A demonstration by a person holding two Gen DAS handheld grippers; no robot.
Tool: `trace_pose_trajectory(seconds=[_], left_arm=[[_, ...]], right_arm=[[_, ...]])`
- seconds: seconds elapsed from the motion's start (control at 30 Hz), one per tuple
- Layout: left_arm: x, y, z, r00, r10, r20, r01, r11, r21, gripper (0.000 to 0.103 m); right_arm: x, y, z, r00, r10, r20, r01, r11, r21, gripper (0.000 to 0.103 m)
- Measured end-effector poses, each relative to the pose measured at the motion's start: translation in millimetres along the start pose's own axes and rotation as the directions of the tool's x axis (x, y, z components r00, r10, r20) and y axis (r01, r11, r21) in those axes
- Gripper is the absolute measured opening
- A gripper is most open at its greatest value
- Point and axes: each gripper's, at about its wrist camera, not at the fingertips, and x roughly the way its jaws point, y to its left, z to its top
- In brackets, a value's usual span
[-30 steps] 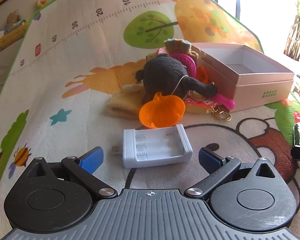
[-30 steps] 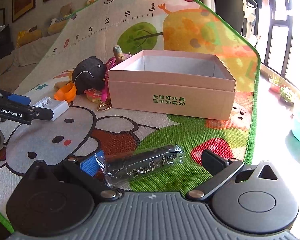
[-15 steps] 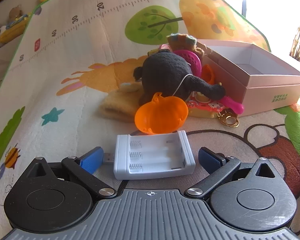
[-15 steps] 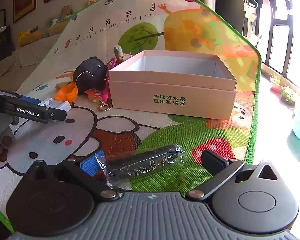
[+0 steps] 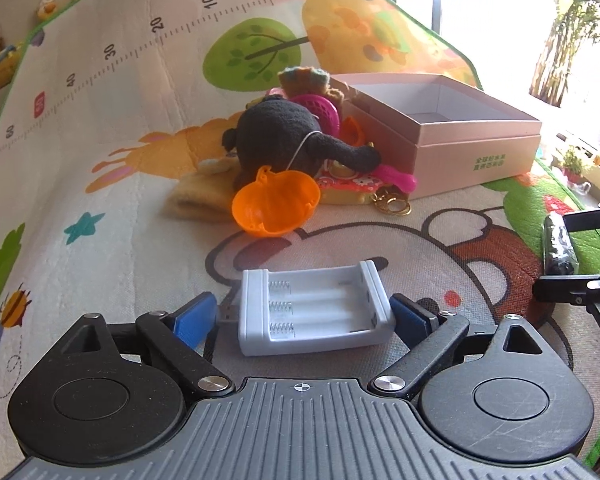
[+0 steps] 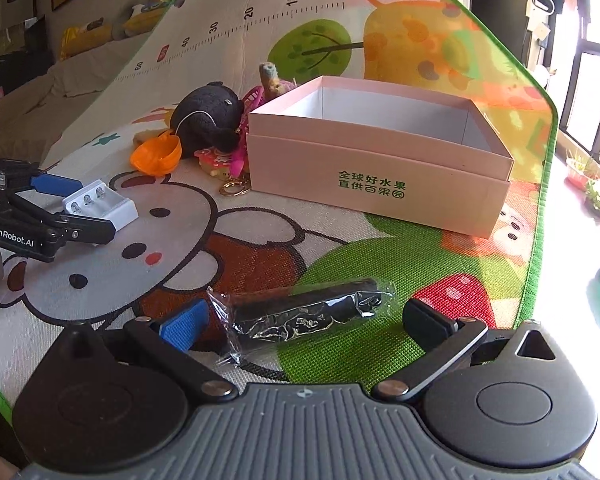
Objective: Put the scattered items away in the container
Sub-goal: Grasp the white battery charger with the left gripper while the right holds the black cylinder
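White plastic battery charger (image 5: 314, 306) is now sitting between the blue pads of the left hand-held gripper (image 5: 303, 314), which is closing in on it while tilting down at the play mat (image 5: 112, 208), well short of the pink box (image 5: 452, 136); no grip yet. The right hand-held gripper (image 6: 306, 322) is hovering wide open around a wrapped black tube (image 6: 304, 310), nearer the box.

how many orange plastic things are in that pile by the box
2 that show. An orange pumpkin shell lies at the pile's front, by the black plush toy. A smaller orange piece is wedged between that toy and the pink box. Others may be buried.
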Motion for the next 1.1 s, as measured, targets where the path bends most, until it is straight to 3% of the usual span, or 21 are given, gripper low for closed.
trace_pose_trajectory(seconds=[0.2, 0.27, 0.37, 0.57, 0.73, 0.83, 1.1], left_arm=[[0.8, 3.7, 0.5, 1.0, -0.016, -0.009, 0.016, 0.999, -0.046, 0.098], [1.9, 0.0, 1.1, 1.0, 0.013, -0.02, -0.014, 0.999, -0.04, 0.098], [-0.9, -1.7, -0.4, 0.999, 0.043, -0.025, -0.044, 0.998, -0.042, 0.098], [-13.5, 0.3, -4.6, 1.0, 0.009, -0.004, -0.009, 0.998, -0.059, 0.1], [-17.2, 1.3, -8.6, 1.0, -0.007, -0.002, 0.007, 0.997, -0.077, 0.1], [-17.3, 1.7, -10.2, 1.0, -0.008, -0.005, 0.007, 0.996, -0.091, 0.101], [-7.0, -2.7, -3.5, 1.0, 0.015, 0.002, -0.015, 0.995, -0.097, 0.101]], right_arm=[[0.6, -1.2, 1.1, 1.0, 0.016, -0.007, -0.016, 1.0, -0.011, 0.103], [0.4, -1.9, 2.0, 0.999, 0.037, -0.013, -0.037, 0.999, -0.032, 0.103], [-0.6, -0.8, 3.5, 0.998, 0.062, -0.012, -0.063, 0.992, -0.107, 0.103], [5.1, -7.8, 14.1, 0.989, 0.138, -0.046, -0.145, 0.961, -0.235, 0.103], [12.9, -22.4, 19.0, 0.978, 0.185, -0.095, -0.198, 0.967, -0.158, 0.103], [5.0, -20.3, 14.8, 0.984, 0.165, -0.068, -0.174, 0.975, -0.137, 0.089], [-18.5, -5.6, 1.2, 0.992, 0.12, -0.027, -0.122, 0.99, -0.068, 0.087]])
